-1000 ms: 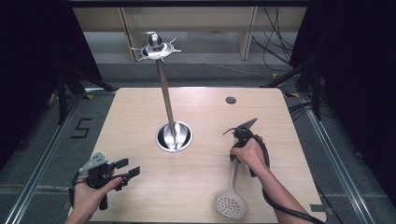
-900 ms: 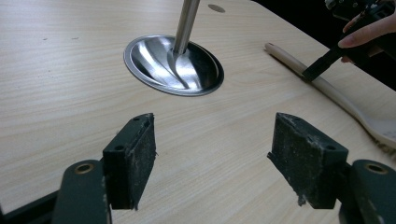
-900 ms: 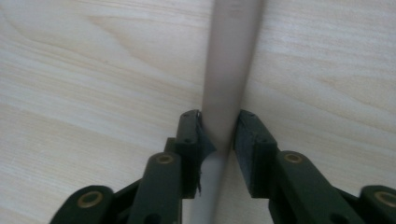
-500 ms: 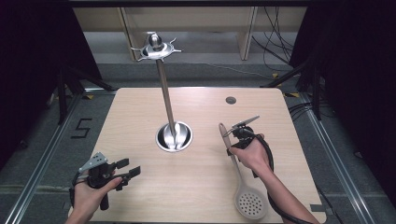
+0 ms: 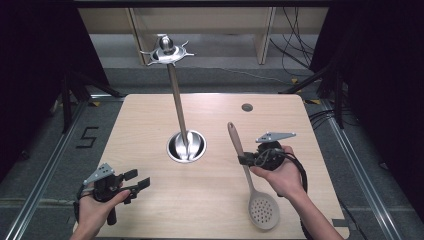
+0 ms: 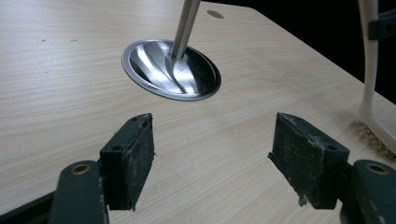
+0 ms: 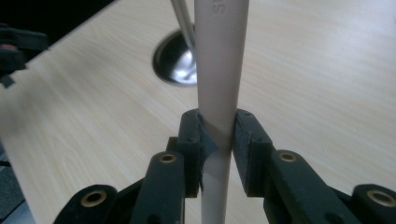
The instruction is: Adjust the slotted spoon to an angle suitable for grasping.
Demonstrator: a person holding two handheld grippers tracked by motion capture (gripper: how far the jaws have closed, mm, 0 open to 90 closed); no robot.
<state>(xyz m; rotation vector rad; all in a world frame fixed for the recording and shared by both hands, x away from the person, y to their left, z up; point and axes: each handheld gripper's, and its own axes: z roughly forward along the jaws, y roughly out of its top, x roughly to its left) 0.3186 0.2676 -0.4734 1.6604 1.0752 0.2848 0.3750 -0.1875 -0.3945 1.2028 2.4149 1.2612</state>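
A beige slotted spoon point(image 5: 263, 212) hangs off the table, handle end up and perforated head toward the front edge. My right gripper point(image 5: 245, 160) is shut on its handle point(image 7: 219, 60), with the pads pressing it from both sides point(image 7: 218, 140). The spoon also shows at the right edge of the left gripper view point(image 6: 369, 70). A metal utensil stand, a round base point(image 5: 186, 146) with a pole point(image 5: 176, 95) and hooks on top point(image 5: 166, 50), stands mid-table, to the left of the spoon. My left gripper point(image 5: 137, 179) is open near the front left corner, and nothing is between its jaws point(image 6: 212, 158).
The wooden table point(image 5: 150, 120) has a small dark hole point(image 5: 247, 107) near its far edge. The stand's base point(image 6: 170, 70) lies ahead of the left jaws and also ahead of the right ones point(image 7: 180, 65). Dark floor, rails and shelving surround the table.
The right gripper closed on the spoon's handle and raised it off the table, moving up and a little toward the stand. The left gripper kept still.
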